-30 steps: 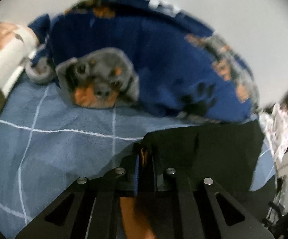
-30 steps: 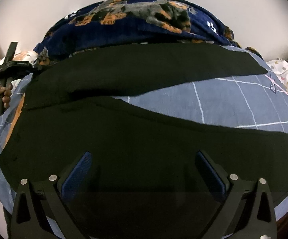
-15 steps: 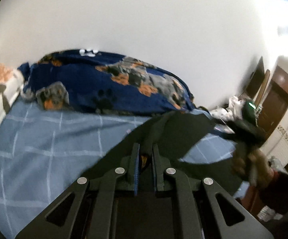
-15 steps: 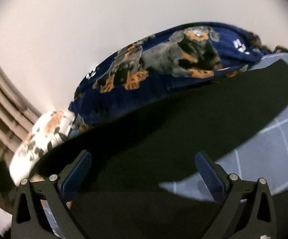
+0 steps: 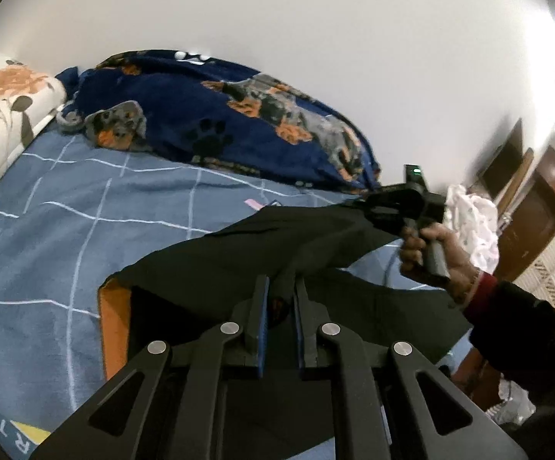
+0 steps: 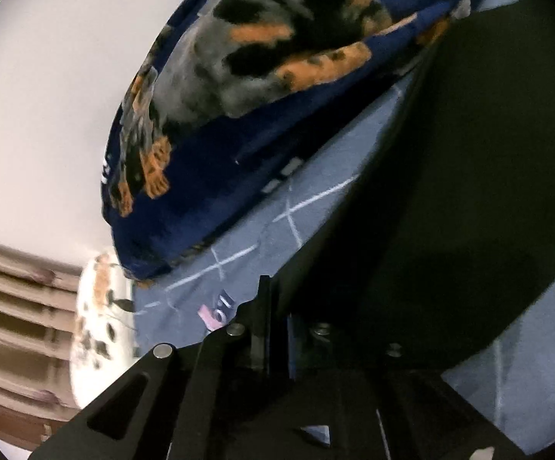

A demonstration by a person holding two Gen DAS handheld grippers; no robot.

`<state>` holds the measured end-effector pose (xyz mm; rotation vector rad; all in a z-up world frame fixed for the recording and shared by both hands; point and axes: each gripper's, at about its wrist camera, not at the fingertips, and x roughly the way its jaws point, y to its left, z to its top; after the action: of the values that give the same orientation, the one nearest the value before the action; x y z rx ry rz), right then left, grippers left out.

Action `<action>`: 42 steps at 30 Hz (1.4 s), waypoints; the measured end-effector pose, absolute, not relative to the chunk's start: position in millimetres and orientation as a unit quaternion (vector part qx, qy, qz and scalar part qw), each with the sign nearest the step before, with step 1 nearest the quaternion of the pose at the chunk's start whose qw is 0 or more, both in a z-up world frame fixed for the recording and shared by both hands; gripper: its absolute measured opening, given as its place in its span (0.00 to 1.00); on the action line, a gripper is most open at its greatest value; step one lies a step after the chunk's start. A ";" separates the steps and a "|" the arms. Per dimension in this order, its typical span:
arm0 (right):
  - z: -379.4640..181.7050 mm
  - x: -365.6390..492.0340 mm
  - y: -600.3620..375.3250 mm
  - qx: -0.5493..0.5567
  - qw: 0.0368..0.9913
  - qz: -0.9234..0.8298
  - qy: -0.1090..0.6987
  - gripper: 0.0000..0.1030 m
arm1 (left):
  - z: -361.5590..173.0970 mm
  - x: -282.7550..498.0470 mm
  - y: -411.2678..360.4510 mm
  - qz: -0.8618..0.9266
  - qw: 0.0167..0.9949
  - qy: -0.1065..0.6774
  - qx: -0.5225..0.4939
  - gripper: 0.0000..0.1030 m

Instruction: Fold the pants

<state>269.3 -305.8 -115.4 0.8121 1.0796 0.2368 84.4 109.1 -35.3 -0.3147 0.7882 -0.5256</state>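
Black pants (image 5: 315, 237) with an orange lining (image 5: 114, 322) lie across the blue checked bed sheet (image 5: 66, 207), partly lifted. My left gripper (image 5: 279, 291) is shut on a bunched fold of them near the waist. In the left wrist view a hand (image 5: 430, 245) holds my right gripper (image 5: 359, 207) at the pants' far edge. In the right wrist view the right gripper (image 6: 277, 299) is tilted and its jaws are closing, nearly together, with the black pants (image 6: 450, 191) between them and draped over the right finger.
A navy blanket with a dog print (image 5: 239, 126) is heaped along the wall side of the bed. A floral pillow (image 5: 5, 99) lies at the left end. White cloth (image 5: 469, 222) and a dark wooden door (image 5: 538, 207) are to the right.
The right gripper's wide-open jaws have come together on the pants, and it rolled and swung toward the blanket. The left gripper pulled back from the blanket, lifting its fold.
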 end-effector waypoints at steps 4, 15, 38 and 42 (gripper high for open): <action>-102.1 231.7 -302.8 0.349 0.796 0.110 0.481 0.06 | -37.4 86.2 128.0 -0.227 0.876 0.391 -0.169 0.12; -106.9 40.6 -278.0 0.293 0.803 0.123 0.505 0.04 | -69.7 48.9 155.8 -0.169 0.865 0.452 -0.136 0.15; -151.2 -2.4 -267.5 0.304 0.775 0.127 0.539 0.05 | -80.7 2.0 192.1 -0.030 0.895 0.432 -0.110 0.54; -152.9 -4.0 -268.1 0.306 0.775 0.128 0.538 0.05 | -51.3 -3.2 201.7 0.018 0.919 0.379 -0.108 0.54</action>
<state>-4.0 -268.1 -152.9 0.6630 1.1643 0.2778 -3.2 201.7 -51.3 -0.2216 0.7788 0.0379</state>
